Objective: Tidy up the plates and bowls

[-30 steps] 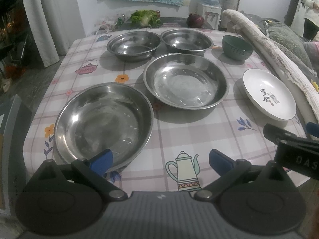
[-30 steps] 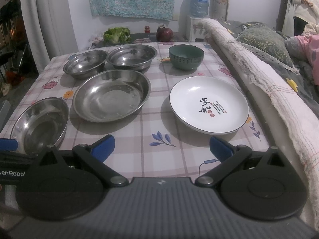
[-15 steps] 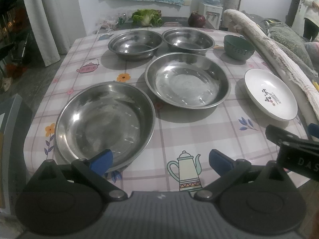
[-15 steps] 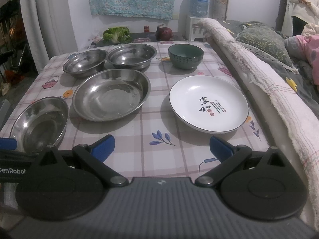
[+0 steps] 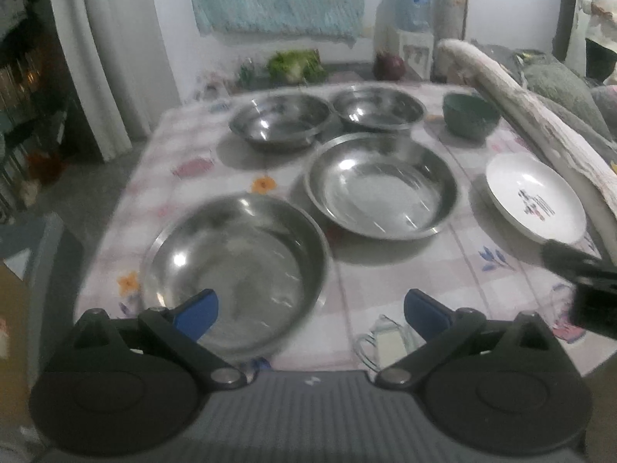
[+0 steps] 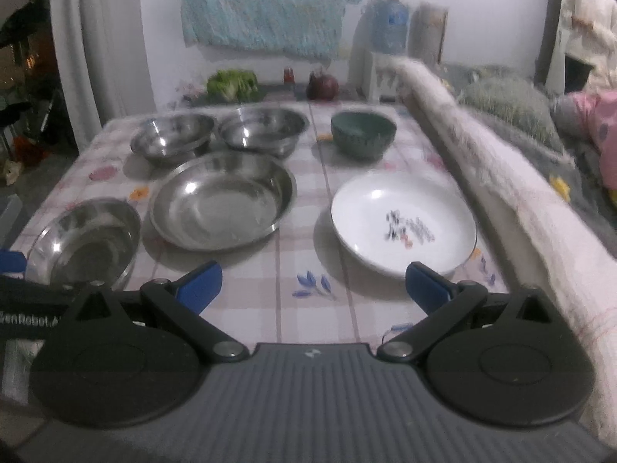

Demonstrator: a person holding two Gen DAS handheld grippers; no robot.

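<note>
On the patterned tablecloth (image 5: 393,281) stand two wide steel plates, one near left (image 5: 235,270) and one in the middle (image 5: 381,189), two steel bowls at the back (image 5: 281,121) (image 5: 380,110), a green bowl (image 5: 470,117) and a white printed plate (image 5: 536,198). My left gripper (image 5: 310,314) is open and empty at the table's front edge, its left finger over the near steel plate's rim. My right gripper (image 6: 314,285) is open and empty in front of the white plate (image 6: 403,223). Both views are blurred.
A rolled pale blanket (image 6: 501,193) runs along the table's right edge, with bedding behind it. Lettuce (image 6: 231,85) and a dark round fruit (image 6: 322,85) lie on a counter beyond the table. A curtain (image 5: 112,58) hangs at the left. A person (image 6: 586,34) stands at the far right.
Both grippers have tilted up and pulled back a little, so the dishes sit lower in view and the frames are blurred. The dishes have not moved. Both grippers stay open.
</note>
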